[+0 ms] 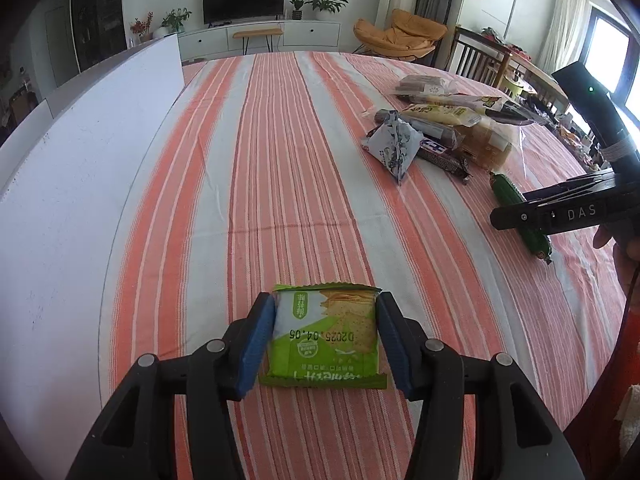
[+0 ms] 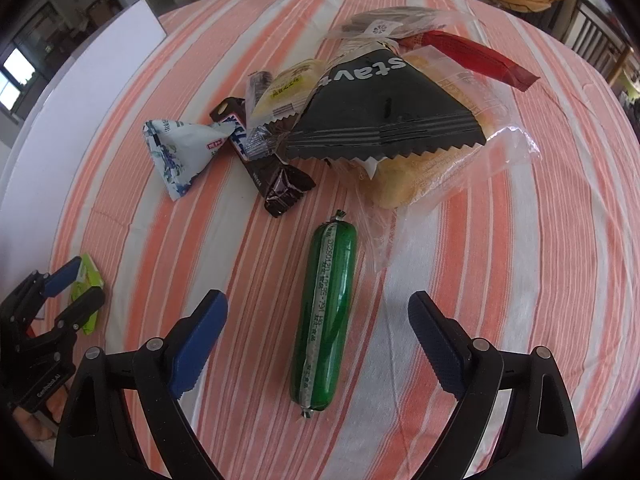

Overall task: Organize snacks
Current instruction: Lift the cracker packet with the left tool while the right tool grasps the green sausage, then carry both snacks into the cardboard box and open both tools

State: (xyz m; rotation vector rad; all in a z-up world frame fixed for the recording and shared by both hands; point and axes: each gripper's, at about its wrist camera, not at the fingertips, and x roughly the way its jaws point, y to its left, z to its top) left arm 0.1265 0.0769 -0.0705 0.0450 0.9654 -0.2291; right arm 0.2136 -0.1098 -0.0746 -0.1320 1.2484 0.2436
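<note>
Left wrist view: the left tongs [image 1: 326,334] are closed on a green cracker packet [image 1: 325,338], blue pads pressed against both its sides, near the front of the striped bench [image 1: 260,160]. In the right wrist view, the right tongs [image 2: 318,344] are spread wide and hold nothing, with a green sausage [image 2: 326,312] lying lengthwise on the bench between the fingers. Farther off sits a snack pile [image 2: 380,120], with a blue-white pouch [image 2: 180,152] on its left.

left gripper [image 1: 325,334]: black arms, blue ribbed pads [image 1: 256,344], silver screws | right gripper [image 2: 318,344]: black, blue pads [image 2: 196,344], white "DAS" lettering, green LED, cord-wrapped handle | hand [image 1: 620,244]: bare skin
</note>
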